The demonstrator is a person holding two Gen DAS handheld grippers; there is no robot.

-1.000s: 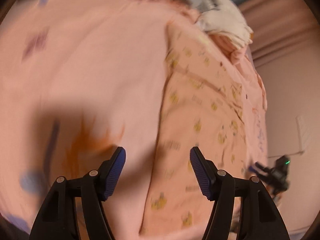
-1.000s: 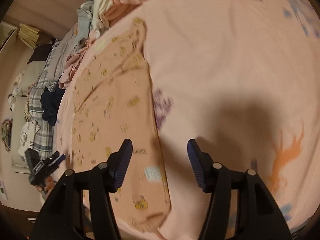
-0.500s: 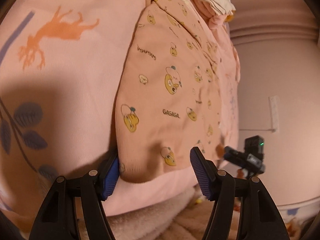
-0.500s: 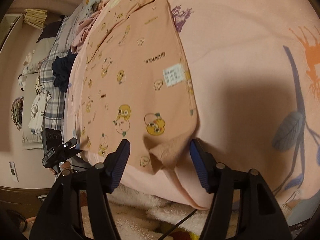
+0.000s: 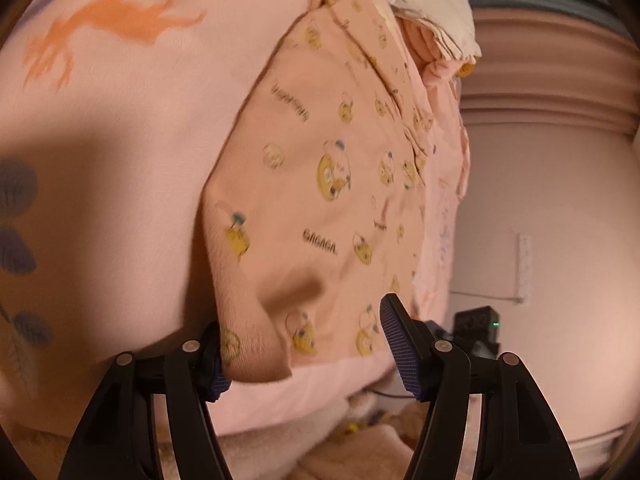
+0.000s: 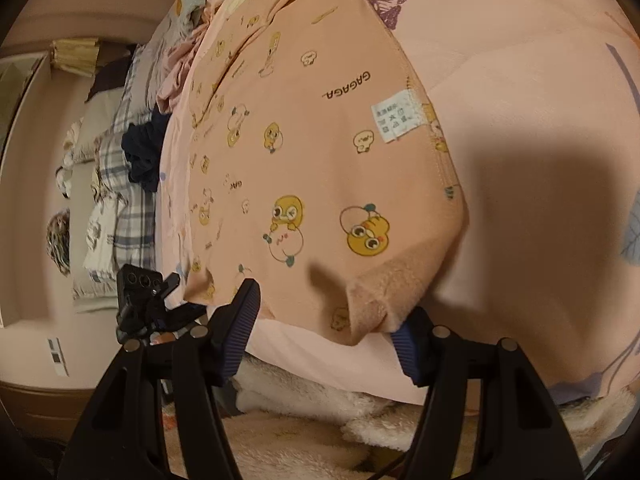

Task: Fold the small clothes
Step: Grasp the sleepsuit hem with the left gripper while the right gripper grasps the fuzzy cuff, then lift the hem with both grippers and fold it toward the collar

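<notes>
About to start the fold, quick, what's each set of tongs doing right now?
Left tongs: open, straddling the near corner of the duck-print garment, not clamped.
Right tongs: open, around the garment's other near corner.

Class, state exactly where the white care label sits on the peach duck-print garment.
In the right wrist view, the white care label is sewn at the right side edge of the peach duck-print garment, just below the "GAGAGA" print and above the near corner.
</notes>
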